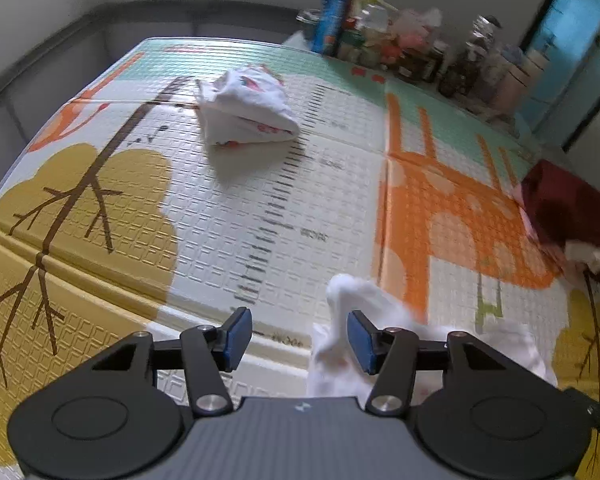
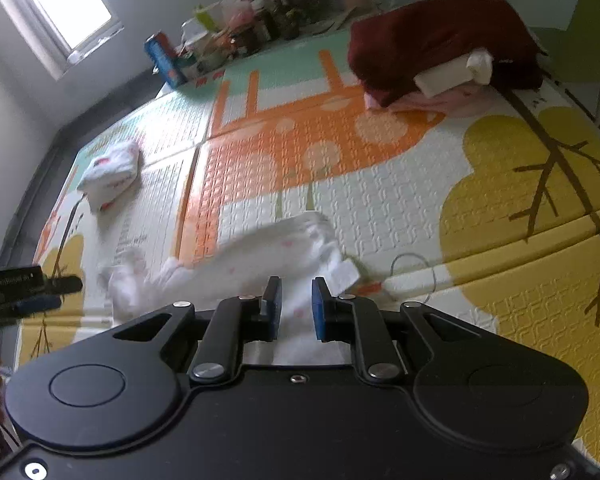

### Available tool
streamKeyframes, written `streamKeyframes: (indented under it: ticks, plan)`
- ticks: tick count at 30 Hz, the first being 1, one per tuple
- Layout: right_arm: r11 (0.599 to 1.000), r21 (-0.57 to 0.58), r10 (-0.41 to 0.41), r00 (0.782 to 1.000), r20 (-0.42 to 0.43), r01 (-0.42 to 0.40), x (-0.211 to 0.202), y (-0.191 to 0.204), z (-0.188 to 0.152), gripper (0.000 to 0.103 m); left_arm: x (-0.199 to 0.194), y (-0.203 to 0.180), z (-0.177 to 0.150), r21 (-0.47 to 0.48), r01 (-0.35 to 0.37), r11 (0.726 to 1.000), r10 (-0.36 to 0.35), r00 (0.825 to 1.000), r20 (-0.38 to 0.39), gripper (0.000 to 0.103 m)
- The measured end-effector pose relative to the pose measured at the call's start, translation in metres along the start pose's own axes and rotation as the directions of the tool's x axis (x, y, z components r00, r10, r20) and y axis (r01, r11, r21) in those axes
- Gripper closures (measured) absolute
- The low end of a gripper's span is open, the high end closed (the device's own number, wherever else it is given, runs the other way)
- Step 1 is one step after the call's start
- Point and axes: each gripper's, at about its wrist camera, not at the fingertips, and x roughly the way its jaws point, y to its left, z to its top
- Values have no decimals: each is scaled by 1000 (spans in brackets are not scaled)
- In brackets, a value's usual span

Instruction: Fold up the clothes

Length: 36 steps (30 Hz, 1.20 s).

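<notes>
A white garment with small pink marks [image 2: 268,248] lies crumpled on the patterned play mat [image 2: 380,184]. My right gripper [image 2: 297,307] hangs just over its near edge, open, its blue pads a narrow gap apart with the cloth showing through. In the left wrist view the same garment [image 1: 364,300] bunches up by the right pad. My left gripper [image 1: 299,338] is open wide, and the cloth touches neither pad firmly. The left gripper's fingers [image 2: 40,302] also show at the left edge of the right wrist view.
A folded white garment with red print [image 1: 246,114] [image 2: 110,176] rests farther back on the mat. A dark red garment [image 2: 440,40] [image 1: 568,208] tops a pink one [image 2: 420,102] at the mat's side. Bottles and a blue can [image 1: 332,20] crowd the far edge.
</notes>
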Motion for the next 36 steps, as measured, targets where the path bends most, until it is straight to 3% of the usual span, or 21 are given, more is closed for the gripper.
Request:
streamKeyframes:
  ticks: [4, 8, 11, 17, 21, 24, 25, 26, 27, 32, 35, 36]
  plan:
    - [1000, -5, 0, 1000, -26, -1, 7, 3, -7, 88, 6, -13, -11, 73, 14, 997, -12, 999, -33, 47]
    - [999, 11, -33, 999, -26, 33, 13, 1, -8, 87, 19, -18, -21, 114, -24, 993, 31, 998, -61, 47]
    - [998, 25, -58, 998, -36, 59, 19, -6, -10, 77, 29, -12, -26, 109, -64, 992, 73, 994, -79, 47]
    - [994, 24, -104, 992, -74, 106, 36, -19, -15, 75, 50, 2, -29, 73, -70, 995, 79, 988, -130, 46]
    - [995, 40, -82, 992, -90, 86, 43, -24, -15, 74, 59, 4, -28, 54, -54, 997, 62, 987, -148, 45]
    - [997, 35, -66, 993, -94, 70, 47, -22, -15, 76, 60, 5, -27, 30, -29, 999, 34, 989, -145, 57]
    - [997, 32, -61, 994, -92, 65, 48, -20, -15, 85, 59, 6, -26, 21, -17, 1000, 20, 989, -147, 68]
    - [998, 28, -58, 994, -93, 60, 48, -19, -14, 92, 59, 7, -26, 12, -5, 1000, 7, 989, -150, 73]
    - [998, 26, -56, 994, -94, 58, 48, -17, -13, 93, 59, 7, -25, 2, 6, 1000, -6, 988, -153, 79]
    - [999, 26, -42, 997, -72, 44, 42, -14, -11, 99, 59, 9, -22, -7, -1, 1000, 0, 988, -155, 76]
    - [999, 30, -29, 997, -68, 31, 39, -15, -10, 100, 60, 11, -22, -17, 25, 1000, -27, 987, -160, 81]
    - [999, 31, -27, 997, -68, 30, 39, -15, -9, 100, 59, 11, -21, -23, 37, 999, -40, 986, -162, 89]
